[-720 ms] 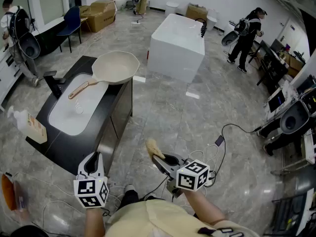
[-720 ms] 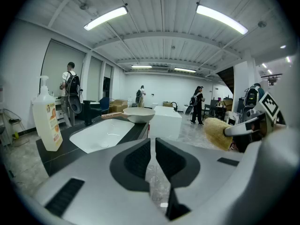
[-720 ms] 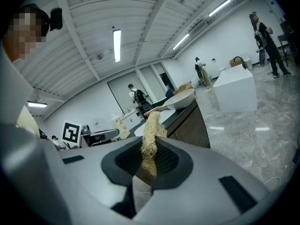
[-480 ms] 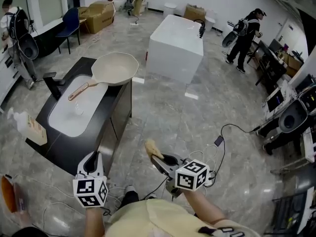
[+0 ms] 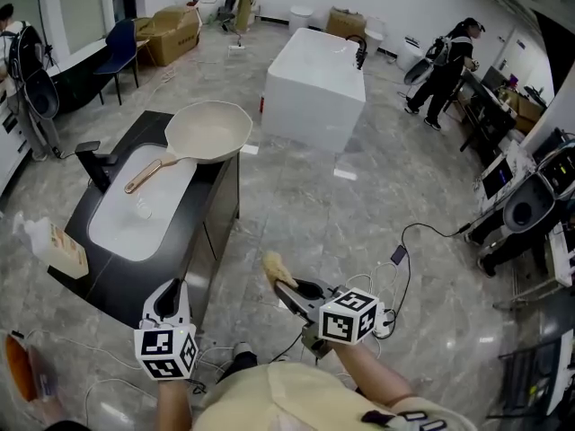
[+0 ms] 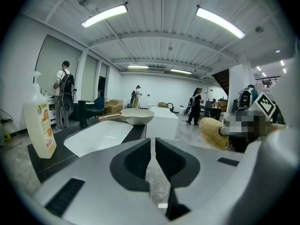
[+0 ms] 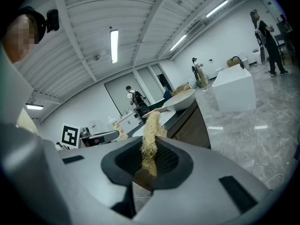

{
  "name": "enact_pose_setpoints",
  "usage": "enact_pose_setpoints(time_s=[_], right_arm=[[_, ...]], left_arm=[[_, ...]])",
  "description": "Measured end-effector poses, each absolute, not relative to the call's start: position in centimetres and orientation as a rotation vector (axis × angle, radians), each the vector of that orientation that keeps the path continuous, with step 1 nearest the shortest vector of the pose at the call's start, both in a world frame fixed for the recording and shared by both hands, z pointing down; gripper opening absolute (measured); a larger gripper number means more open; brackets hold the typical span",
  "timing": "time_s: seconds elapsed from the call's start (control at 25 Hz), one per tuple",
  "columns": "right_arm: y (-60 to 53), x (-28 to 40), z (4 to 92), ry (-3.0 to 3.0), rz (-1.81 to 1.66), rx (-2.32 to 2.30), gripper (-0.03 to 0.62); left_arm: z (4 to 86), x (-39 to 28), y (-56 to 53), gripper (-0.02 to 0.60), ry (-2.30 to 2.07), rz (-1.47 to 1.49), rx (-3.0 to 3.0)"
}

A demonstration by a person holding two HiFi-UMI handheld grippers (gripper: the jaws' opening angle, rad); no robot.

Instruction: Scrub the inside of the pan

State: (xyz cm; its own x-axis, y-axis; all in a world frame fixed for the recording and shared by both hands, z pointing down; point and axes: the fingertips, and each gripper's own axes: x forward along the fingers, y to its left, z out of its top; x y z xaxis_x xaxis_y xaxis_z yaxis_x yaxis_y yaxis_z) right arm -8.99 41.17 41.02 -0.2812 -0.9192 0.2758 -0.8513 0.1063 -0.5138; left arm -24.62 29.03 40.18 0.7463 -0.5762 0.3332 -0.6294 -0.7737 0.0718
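While a tan, fibrous scrubber (image 5: 275,268) is clamped between the jaws of the right gripper (image 5: 289,292), its frayed end is seen standing up past them. The left gripper (image 5: 168,299) is held with its jaws drawn almost together on nothing, just short of the near end of the sink (image 5: 126,214). The pan (image 5: 211,129), cream-coloured, round and shallow, is set upright at the sink's far end, well apart from both grippers. Its copper-toned handle (image 5: 146,171) is stretched out over the basin.
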Motion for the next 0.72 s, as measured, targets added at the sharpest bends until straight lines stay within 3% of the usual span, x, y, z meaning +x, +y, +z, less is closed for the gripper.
enact_pose_setpoints(time_s=[0.72], right_arm=[[32.6, -7.5, 41.2, 2.221, -0.868, -1.893, 0.055]], left_arm=[[40.5, -21.4, 21.9, 0.040, -0.762, 0.467, 2.896]])
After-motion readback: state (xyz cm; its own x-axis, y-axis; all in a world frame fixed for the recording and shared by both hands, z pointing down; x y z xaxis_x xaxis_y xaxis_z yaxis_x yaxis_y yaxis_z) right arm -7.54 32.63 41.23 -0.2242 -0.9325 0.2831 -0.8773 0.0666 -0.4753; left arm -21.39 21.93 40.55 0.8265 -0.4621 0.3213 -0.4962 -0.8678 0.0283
